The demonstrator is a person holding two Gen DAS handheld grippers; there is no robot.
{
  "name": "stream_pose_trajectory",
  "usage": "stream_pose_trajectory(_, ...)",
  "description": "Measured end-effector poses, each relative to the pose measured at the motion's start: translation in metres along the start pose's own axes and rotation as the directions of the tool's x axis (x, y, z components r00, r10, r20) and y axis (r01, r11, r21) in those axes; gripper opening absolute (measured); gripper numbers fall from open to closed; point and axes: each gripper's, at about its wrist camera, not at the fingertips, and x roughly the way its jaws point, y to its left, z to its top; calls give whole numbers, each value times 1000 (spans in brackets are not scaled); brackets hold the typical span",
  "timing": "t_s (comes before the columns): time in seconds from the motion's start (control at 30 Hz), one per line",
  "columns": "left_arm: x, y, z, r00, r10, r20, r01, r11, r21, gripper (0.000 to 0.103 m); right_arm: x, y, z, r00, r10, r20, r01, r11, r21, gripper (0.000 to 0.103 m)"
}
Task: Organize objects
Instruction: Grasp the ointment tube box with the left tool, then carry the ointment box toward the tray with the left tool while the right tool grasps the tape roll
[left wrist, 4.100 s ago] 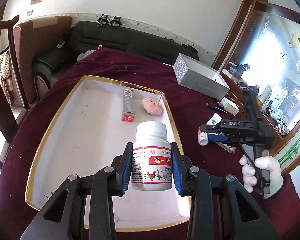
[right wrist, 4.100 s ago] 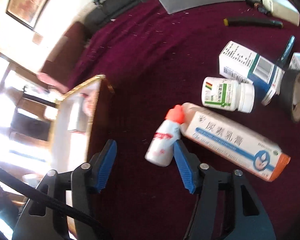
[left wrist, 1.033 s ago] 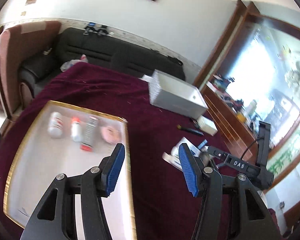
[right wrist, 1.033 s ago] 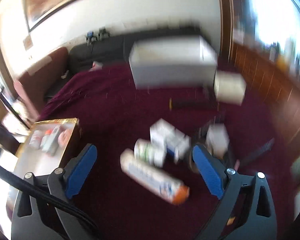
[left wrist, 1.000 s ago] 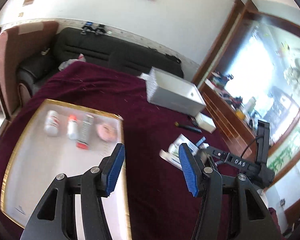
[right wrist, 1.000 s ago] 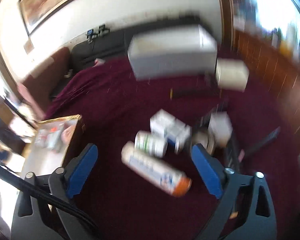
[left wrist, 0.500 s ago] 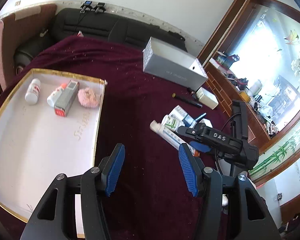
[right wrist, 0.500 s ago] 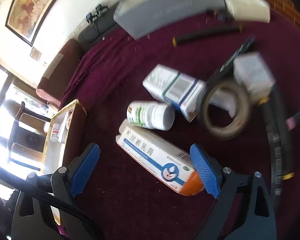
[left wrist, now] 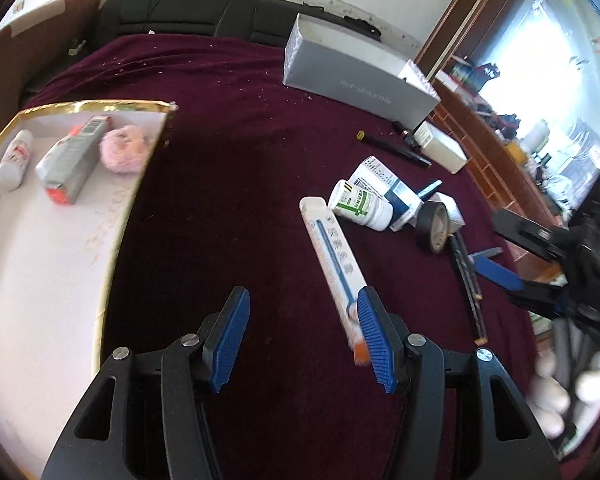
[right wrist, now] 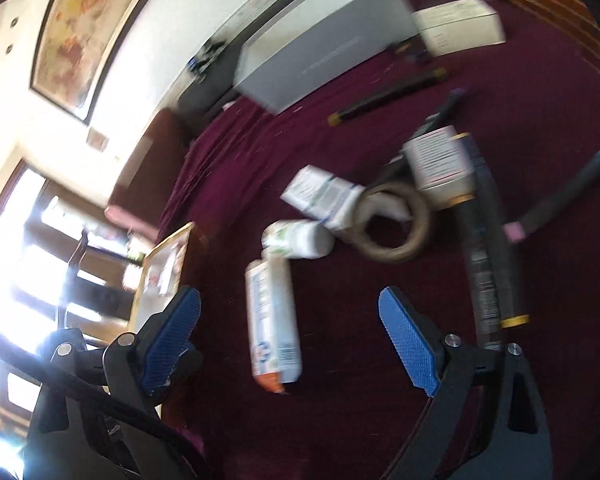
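My left gripper (left wrist: 300, 312) is open and holds nothing, low over the dark red cloth. A long white box with an orange end (left wrist: 334, 264) lies flat just beyond its right finger. My right gripper (right wrist: 288, 304) stands wide open above that same long box (right wrist: 274, 320), which lies between its fingers untouched. A white bottle with a green label (left wrist: 360, 206) lies on its side behind the box. The gold-rimmed tray (left wrist: 116, 216) at the left holds a small white bottle (left wrist: 14, 160), a grey box with a red end (left wrist: 70, 168) and a pink puff (left wrist: 126, 150).
A blue-and-white carton (left wrist: 388, 184), a tape roll (left wrist: 434, 226) and a dark stick (left wrist: 466, 276) crowd the right side. A silver box (left wrist: 356, 68) and a black pen (left wrist: 392, 148) lie farther back. A gloved hand (left wrist: 560, 400) carries the right gripper (left wrist: 490, 264).
My left gripper sank and tipped down toward the cloth, closing on the long box. The right gripper rolled and came nearer the same box. Both stayed open.
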Motion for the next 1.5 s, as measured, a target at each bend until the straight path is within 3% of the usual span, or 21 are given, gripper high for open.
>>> stream_pose_trajectory(0.13, 26, -26, 11, 994, 104, 21, -105, 992, 73, 50, -13, -19, 6, 999, -25, 20, 24, 999, 32, 92)
stream_pose_trajectory(0.3, 60, -51, 14, 973, 225, 49, -230, 952, 200, 49, -15, -22, 11, 999, -36, 26, 35, 999, 24, 92)
stream_pose_trajectory(0.4, 72, -53, 6, 978, 211, 4, -205, 945, 254, 43, -6, -18, 14, 999, -46, 14, 46, 999, 2, 92)
stream_pose_trajectory(0.47, 66, -49, 2, 981, 191, 17, -189, 943, 275, 22, 2, -13, 13, 998, -70, 2, 70, 997, -30, 92)
stream_pose_trajectory(0.5, 61, -44, 1, 986, 169, -2, -162, 951, 263, 17, 7, -10, 13, 996, -85, -1, 85, 995, -47, 92)
stream_pose_trajectory(0.53, 55, -37, 0, 991, 133, -21, -124, 963, 238, 17, 11, -7, 12, 995, -101, -2, 101, 993, -64, 92)
stream_pose_trajectory(0.63, 39, -26, -2, 994, 109, -12, -104, 971, 215, 17, 25, 4, 11, 988, -153, 12, 154, 980, -123, 90)
stream_pose_trajectory(0.8, 42, -16, -6, 995, 90, -36, -82, 980, 180, 17, 53, 16, 13, 963, -270, 18, 268, 941, -208, 49)
stream_pose_trajectory(0.87, 44, -17, -10, 996, 94, -8, -91, 977, 192, 17, 63, 18, 14, 955, -298, 12, 293, 929, -228, 39)
stream_pose_trajectory(1.07, 44, -23, -16, 994, 96, 44, -104, 973, 207, 25, 87, 19, 17, 917, -395, 45, 393, 881, -264, 27)
stream_pose_trajectory(1.17, 44, -25, -16, 995, 92, 48, -100, 971, 216, 28, 94, 17, 16, 898, -436, 60, 435, 860, -267, 15)
stream_pose_trajectory(1.27, 42, -22, -15, 996, 77, 40, -83, 974, 212, 27, 85, 18, 14, 899, -431, 82, 437, 864, -250, 11)
stream_pose_trajectory(1.3, 40, -21, -15, 996, 75, 38, -81, 974, 210, 18, 81, 19, 13, 899, -428, 91, 436, 865, -246, 8)
stream_pose_trajectory(1.5, 29, -12, -15, 1000, -7, 9, 6, 990, 142, 15, 51, 25, 2, 928, -359, 104, 373, 904, -208, 7)
